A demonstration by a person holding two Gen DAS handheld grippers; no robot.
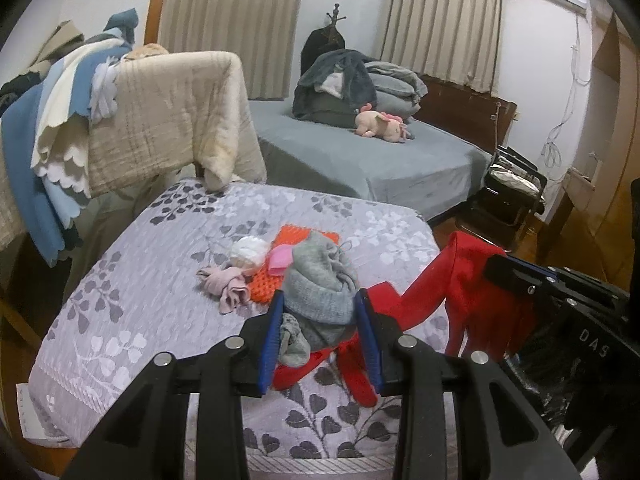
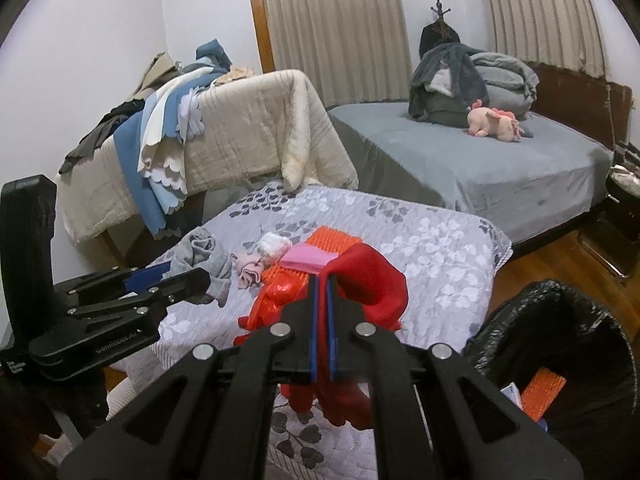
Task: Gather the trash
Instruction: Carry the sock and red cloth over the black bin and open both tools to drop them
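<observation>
My left gripper (image 1: 320, 296) is shut on a bundle of grey knitted cloth (image 1: 316, 296), lifted above the floral bedspread (image 1: 140, 280). My right gripper (image 2: 322, 280) is shut on a red glove (image 2: 372, 280), which hangs below the jaws. From the left wrist view the red glove (image 1: 460, 280) dangles from the right gripper (image 1: 504, 270). From the right wrist view the left gripper (image 2: 188, 272) holds the grey cloth (image 2: 204, 256) at the left. On the bedspread lie an orange mesh piece (image 1: 296, 238), a pink scrap (image 1: 280, 260), a white ball (image 1: 250, 252) and pale pink socks (image 1: 228, 286).
A bin lined with a black bag (image 2: 560, 320) stands open at the lower right beside the bed, with an orange piece (image 2: 544, 392) inside. A grey bed (image 1: 360, 160) with folded blankets and a plush toy (image 1: 384, 124) lies behind. A cloth-draped rail (image 1: 160, 120) stands at the left.
</observation>
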